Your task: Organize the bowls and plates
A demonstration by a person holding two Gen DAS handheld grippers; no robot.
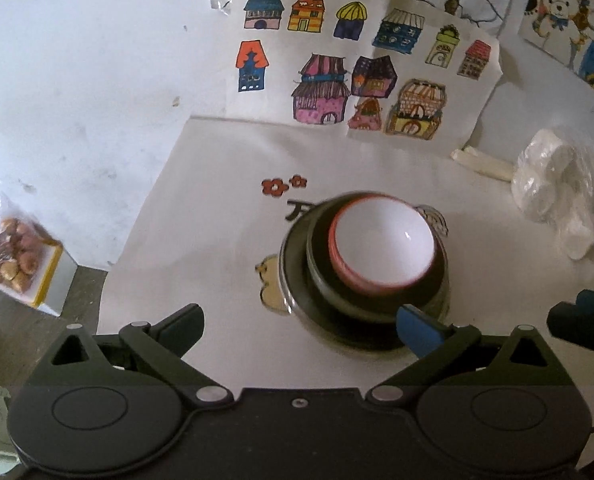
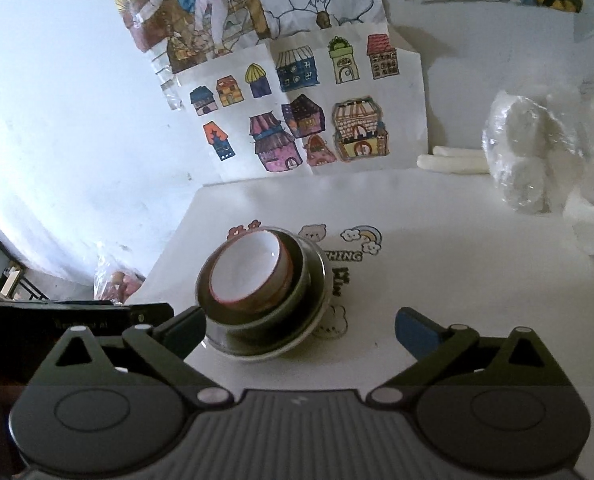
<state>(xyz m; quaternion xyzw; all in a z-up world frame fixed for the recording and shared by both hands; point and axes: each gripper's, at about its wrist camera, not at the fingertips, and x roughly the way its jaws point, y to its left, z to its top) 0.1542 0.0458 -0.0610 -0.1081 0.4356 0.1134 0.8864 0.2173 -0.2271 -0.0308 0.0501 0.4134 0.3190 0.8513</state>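
A stack of dishes stands on the white paper-covered table (image 1: 201,248): a small bowl (image 1: 383,250) with a white inside and red rim sits in a dark bowl (image 1: 325,276), which rests on a dark plate (image 1: 293,280). The same small bowl (image 2: 245,270), dark bowl (image 2: 297,280) and plate (image 2: 321,280) show in the right wrist view. My left gripper (image 1: 303,326) is open just in front of the stack, nothing between its fingers. My right gripper (image 2: 301,328) is open too, its left finger close beside the plate's near edge. The right gripper's tip (image 1: 577,316) shows at the right edge of the left wrist view.
Coloured drawings of houses (image 1: 357,76) hang on the wall behind the table. A clear bag of white items (image 1: 557,192) and white sticks (image 1: 481,162) lie at the back right. A bag of brown snacks on a box (image 1: 17,264) sits off the table's left edge.
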